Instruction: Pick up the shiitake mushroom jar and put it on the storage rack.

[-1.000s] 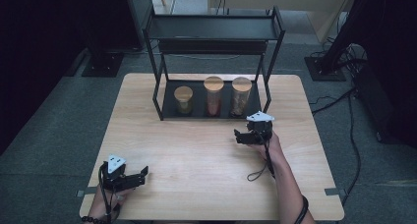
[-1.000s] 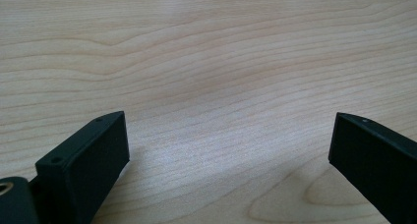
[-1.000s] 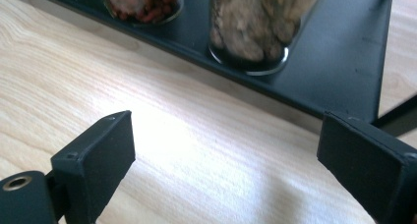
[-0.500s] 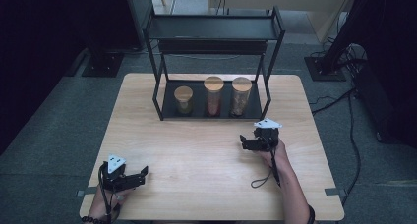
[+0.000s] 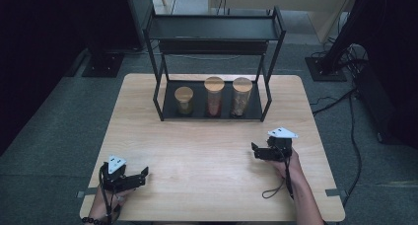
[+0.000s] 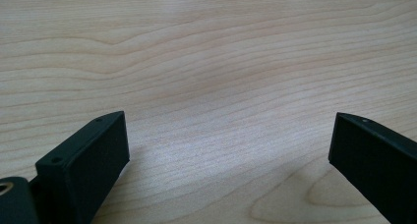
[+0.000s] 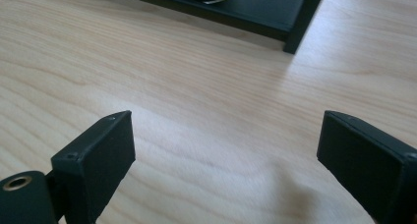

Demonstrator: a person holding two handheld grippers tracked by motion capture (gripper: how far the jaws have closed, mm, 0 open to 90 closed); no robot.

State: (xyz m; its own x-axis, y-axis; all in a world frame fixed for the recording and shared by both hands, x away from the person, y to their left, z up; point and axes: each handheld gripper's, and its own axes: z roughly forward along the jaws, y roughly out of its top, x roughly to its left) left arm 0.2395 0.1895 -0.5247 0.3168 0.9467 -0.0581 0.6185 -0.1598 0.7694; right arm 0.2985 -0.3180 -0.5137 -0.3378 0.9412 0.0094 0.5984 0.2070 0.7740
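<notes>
At the near left corner of the wooden worktop [image 5: 212, 156], the left gripper [image 5: 140, 174] lies low over the wood in the person's left hand [image 5: 106, 203], its jaws pointing toward the middle of the worktop. In the left gripper view the two black jaws stand wide apart with nothing but bare wood grain between them, so they are released and empty.

Farther back, about the middle of the worktop's far half, stands a black metal rack [image 5: 213, 62] with a top shelf and a low bottom tray. Three clear jars with pale wooden lids stand in a row on that tray: the short jar [image 5: 184, 99] at the left, the tall middle jar [image 5: 214, 95] just beside it, and the right jar [image 5: 242, 95] next along (their contents are too small to tell apart with any certainty). All three stand upright, with narrow gaps between them.

At the right, the right gripper [image 5: 255, 150] hovers just above the worktop in the person's right hand [image 5: 288, 162], well in front of the rack and apart from the jars, its jaws pointing left. The right gripper view shows its jaws spread wide over bare wood, grasping nothing, with the rack's front right leg [image 7: 302, 20] and tray edge ahead of them.
</notes>
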